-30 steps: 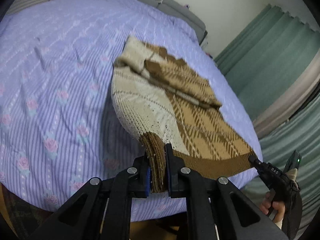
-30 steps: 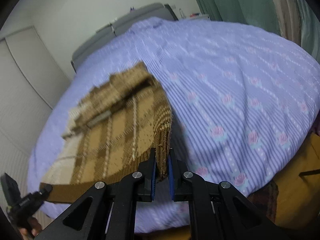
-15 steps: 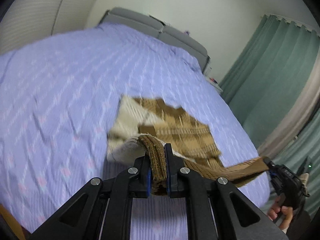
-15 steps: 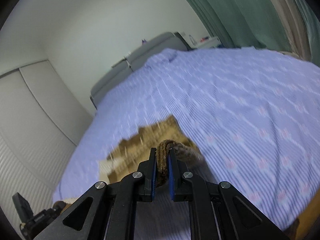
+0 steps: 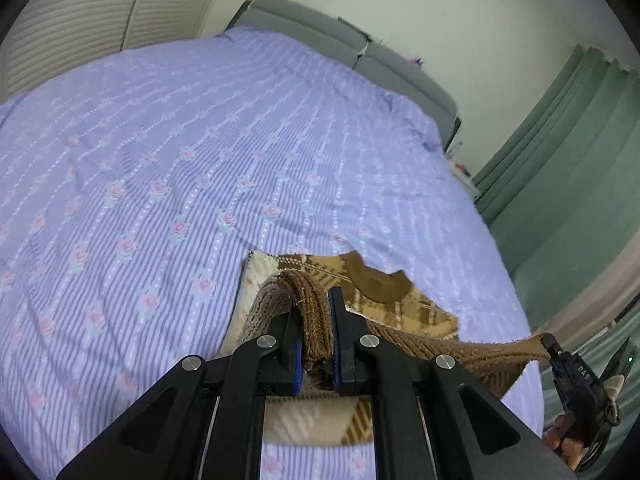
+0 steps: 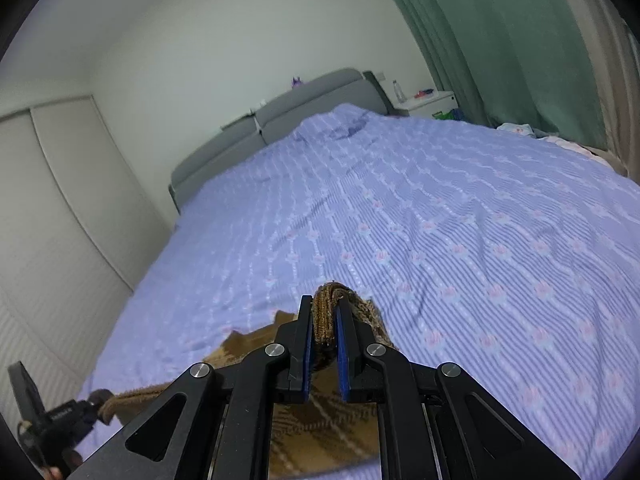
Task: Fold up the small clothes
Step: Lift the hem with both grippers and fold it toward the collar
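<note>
A brown and cream plaid knit sweater (image 5: 384, 292) lies on the purple bed near its front edge. My left gripper (image 5: 314, 320) is shut on one corner of its ribbed brown hem. My right gripper (image 6: 323, 320) is shut on the other hem corner (image 6: 324, 304). The hem is stretched between the two grippers and held above the sweater's lower layer (image 6: 316, 428). The right gripper also shows at the right edge of the left wrist view (image 5: 576, 376), and the left gripper at the lower left of the right wrist view (image 6: 60, 420).
The bed has a purple striped floral cover (image 5: 180, 152) and a grey headboard (image 6: 304, 108). Green curtains (image 5: 568, 152) hang to the right. A white nightstand (image 6: 428, 102) stands by the headboard. White wardrobe doors (image 6: 48, 216) line the left side.
Both grippers have lifted the hem and carried it forward over the sweater toward the headboard, doubling the sweater over. Less of the sweater shows ahead of the fingers now.
</note>
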